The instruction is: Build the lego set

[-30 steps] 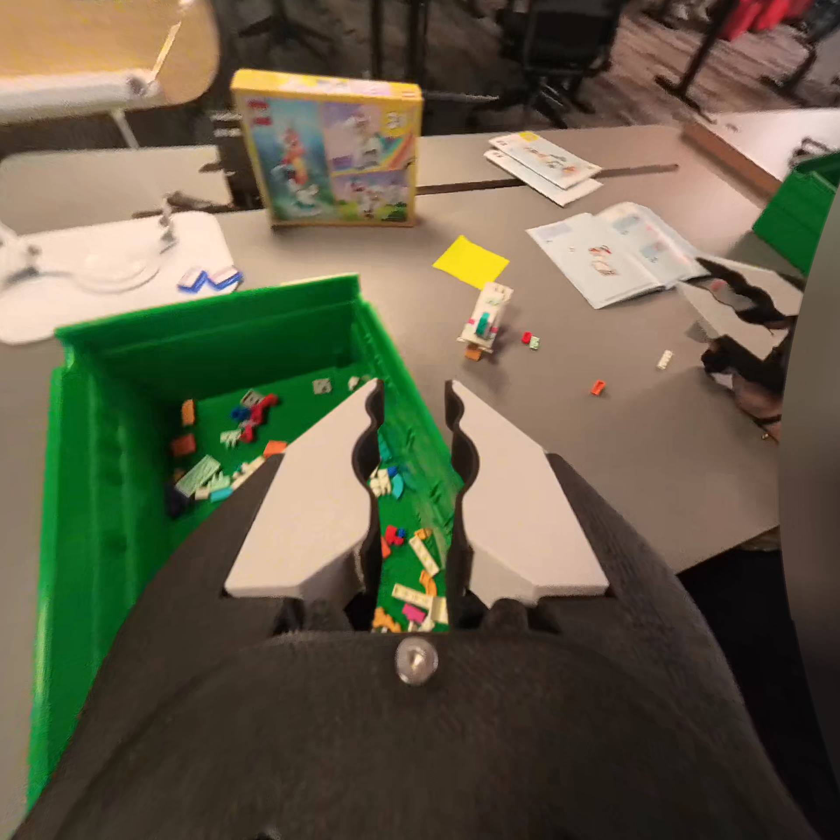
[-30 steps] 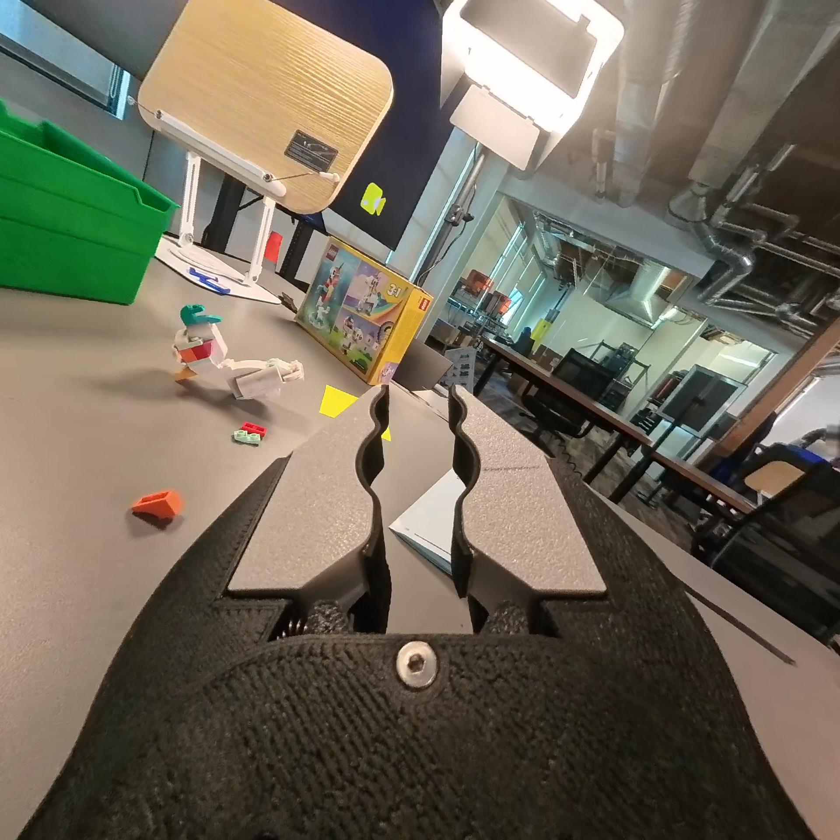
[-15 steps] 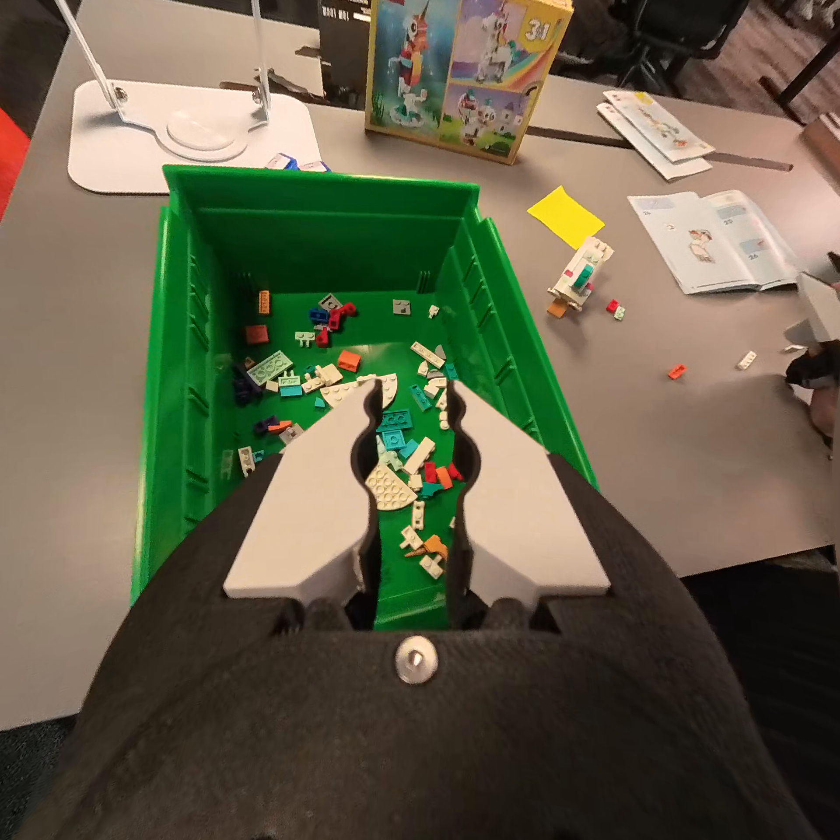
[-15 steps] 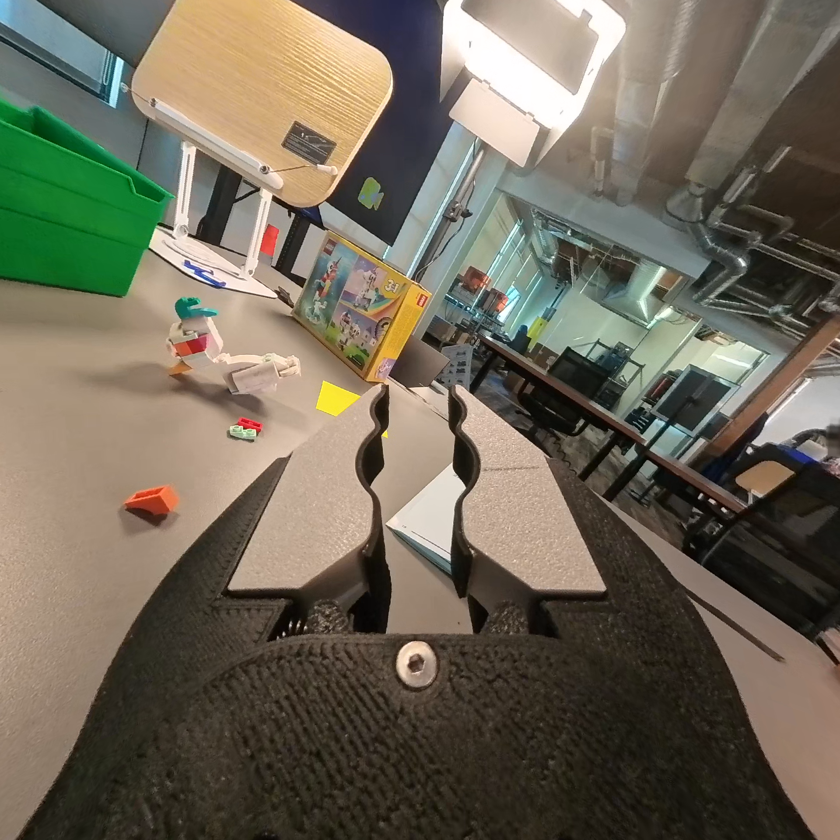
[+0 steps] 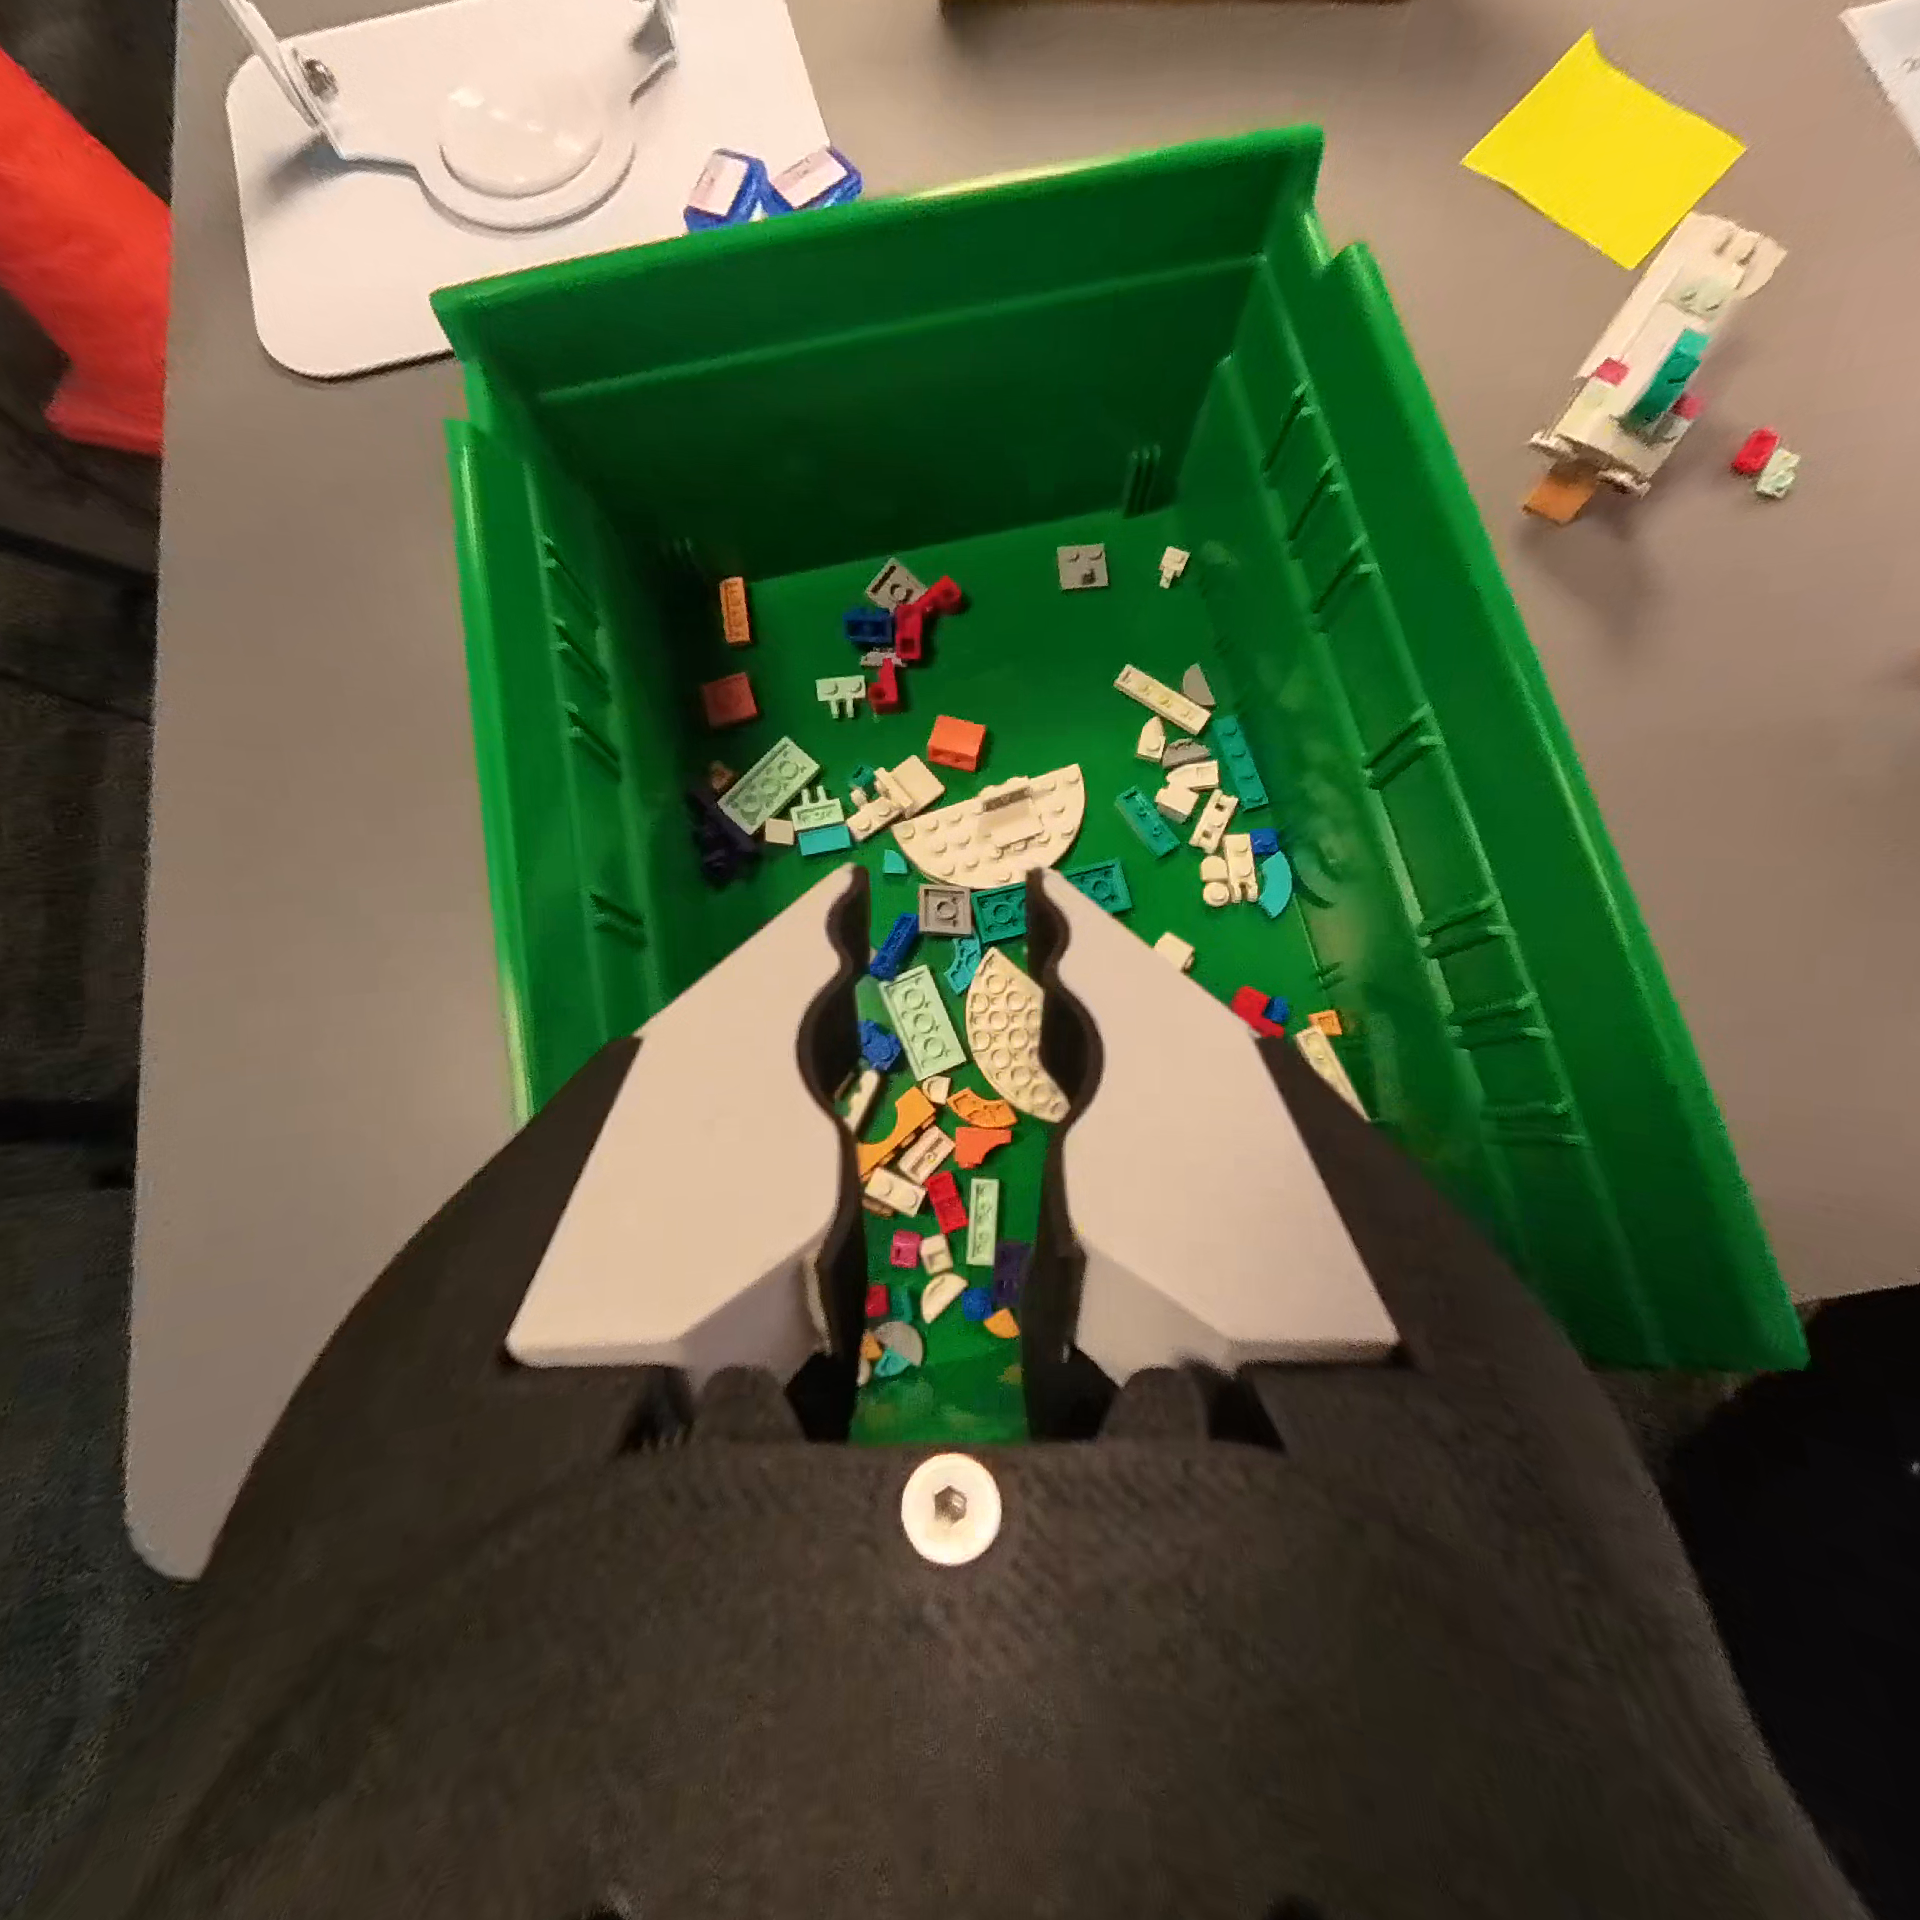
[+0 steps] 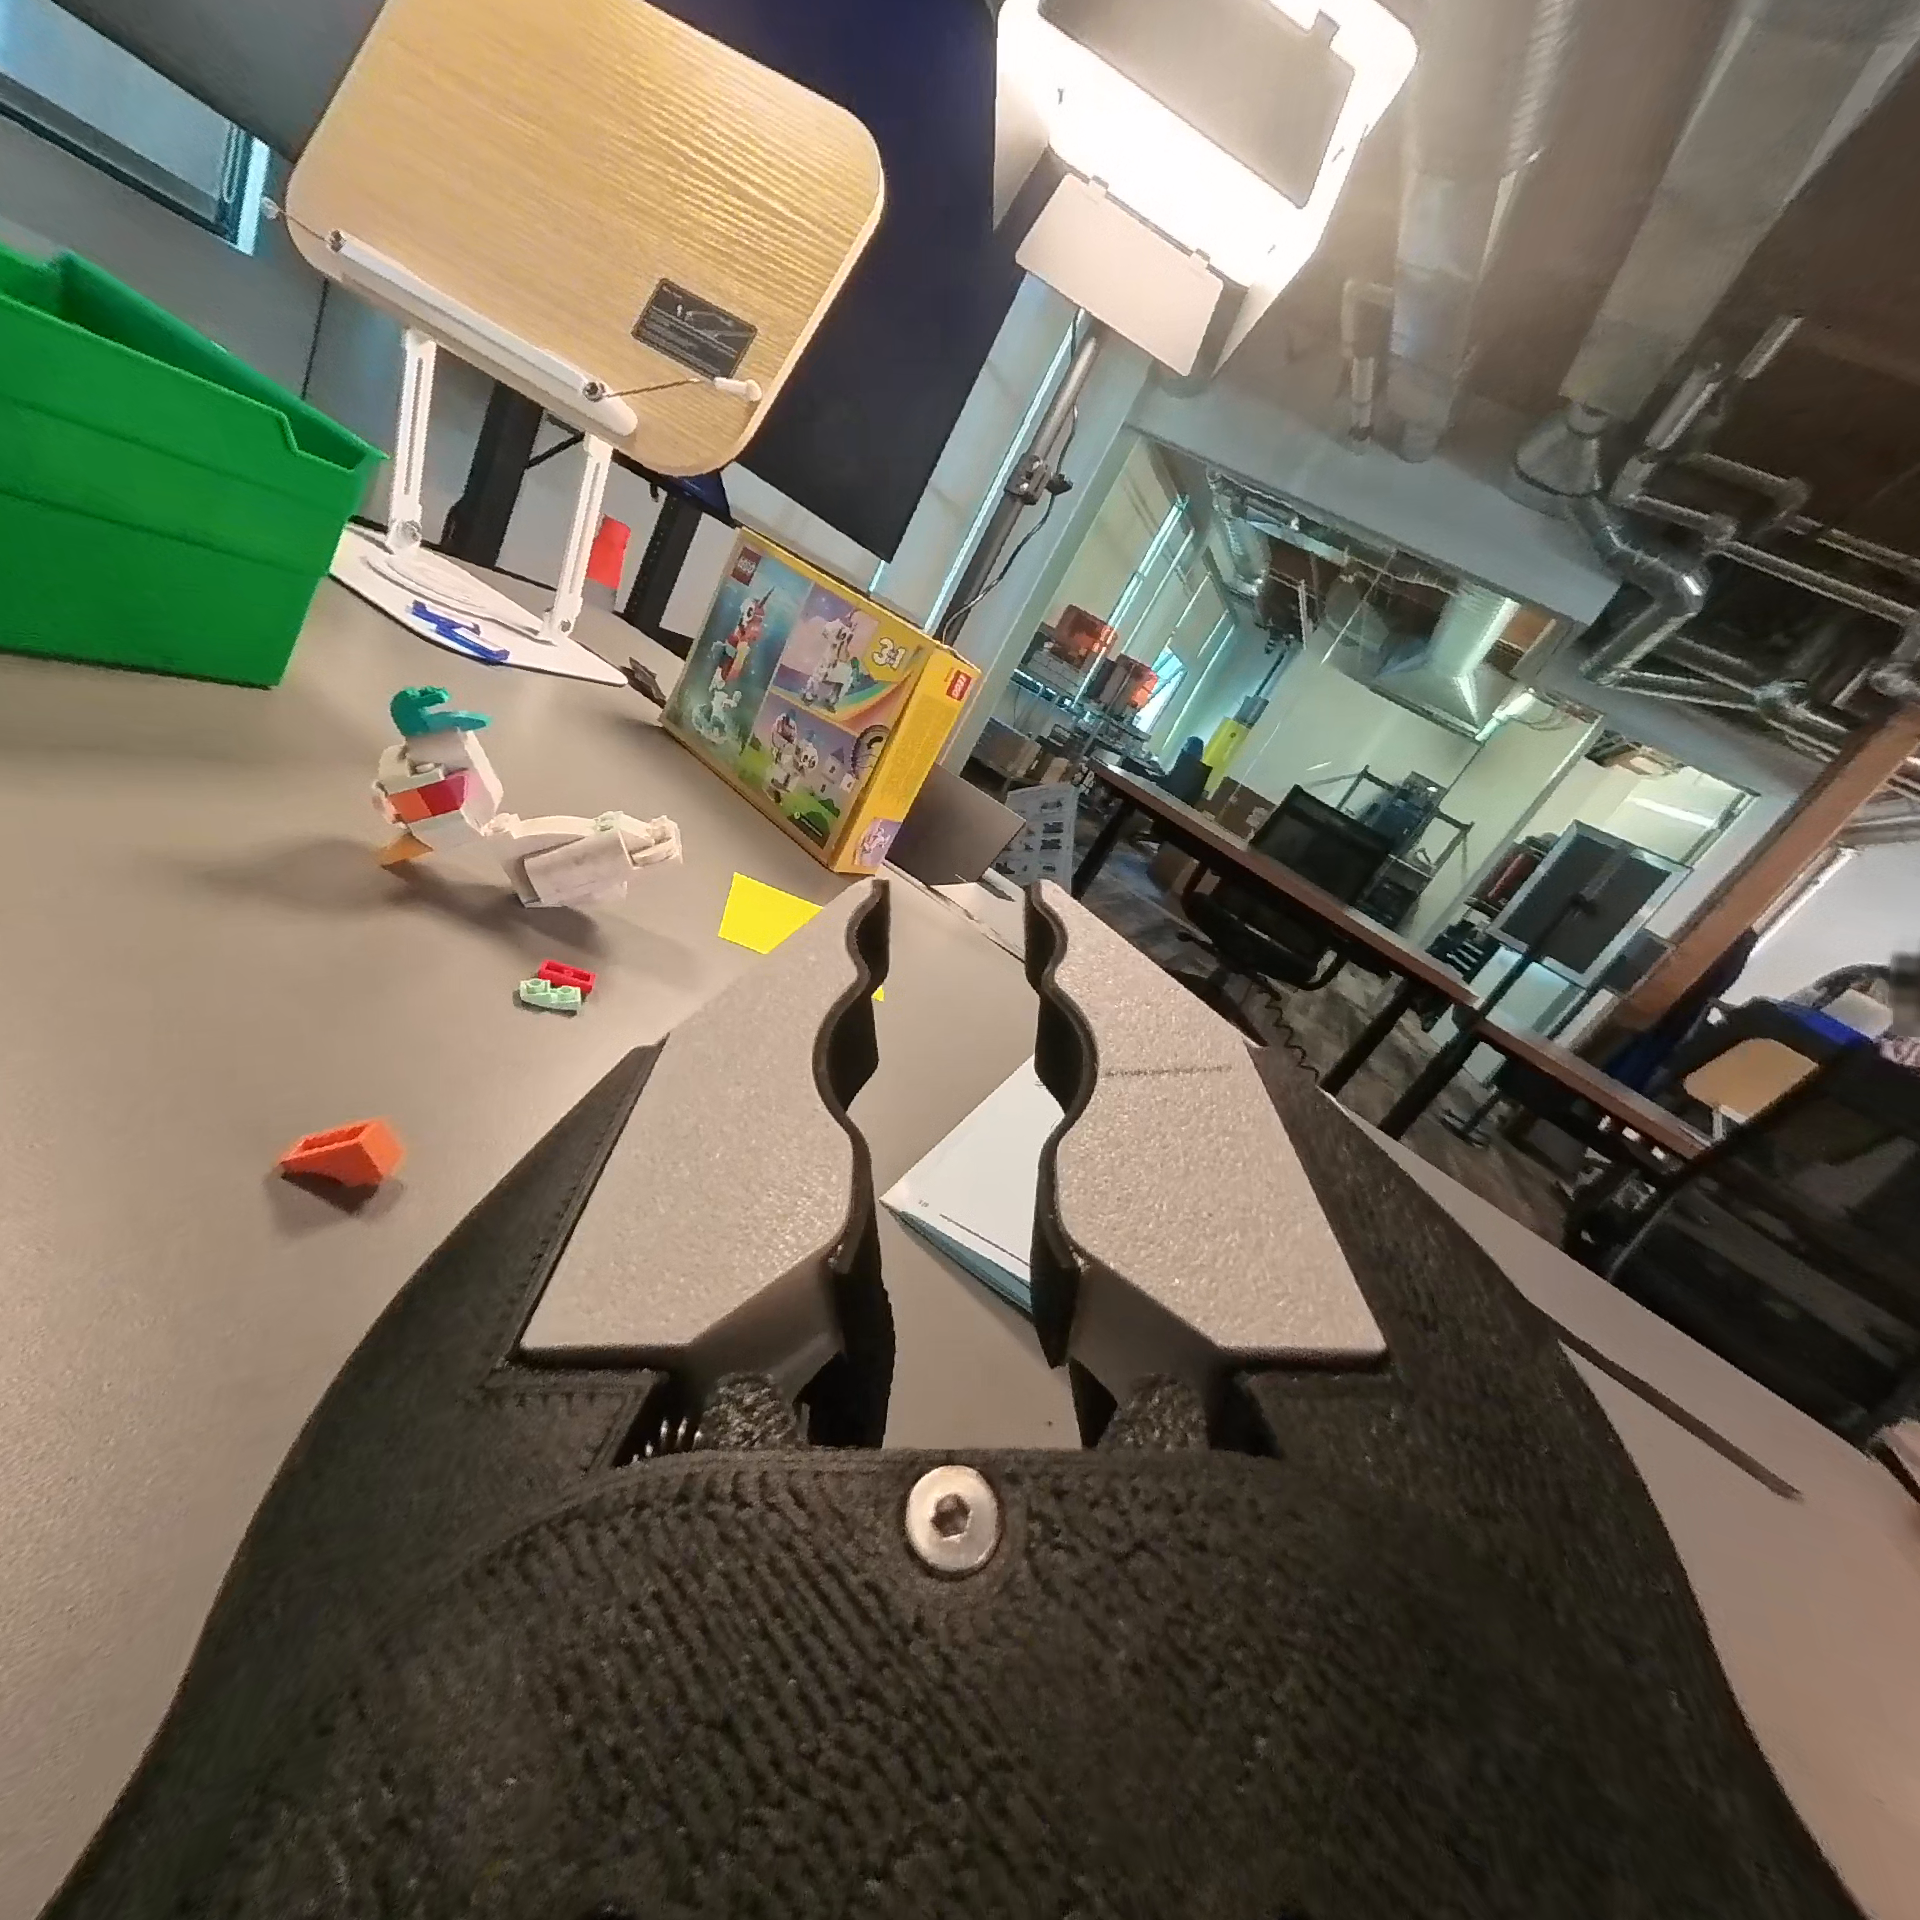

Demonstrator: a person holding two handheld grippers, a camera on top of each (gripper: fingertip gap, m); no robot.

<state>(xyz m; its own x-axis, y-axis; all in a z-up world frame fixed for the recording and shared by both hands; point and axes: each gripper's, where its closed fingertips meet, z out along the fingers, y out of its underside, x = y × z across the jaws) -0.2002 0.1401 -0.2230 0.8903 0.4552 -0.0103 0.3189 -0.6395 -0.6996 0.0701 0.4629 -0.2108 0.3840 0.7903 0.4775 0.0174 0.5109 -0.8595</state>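
Grey tabletop [image 5: 332, 748] carries everything; beyond it the right wrist view shows an open workshop with more tables.

Loose bricks [image 5: 966, 1049] lie scattered on the floor of the green bin [image 5: 883, 249], directly below and ahead of the left gripper [image 5: 945, 883], whose jaws stand apart and empty. A cream half-round plate [image 5: 1013, 1039] sits in line with the gap, its long axis running roughly along the fingers; a larger one [image 5: 987, 831] lies just past the tips. The left gripper is clearly nearer, so picking a brick likely falls to it. The bin's ribbed walls close in on both sides, leaving room mostly straight down.

Right of the bin, the part-built model [image 5: 1652, 364] lies on the table, with a yellow note [image 5: 1600, 145] beyond. The right gripper [image 6: 956, 904] hovers low over the table, jaws apart and empty, near an orange brick [image 6: 343, 1148] and the booklet [image 6: 966, 1195].
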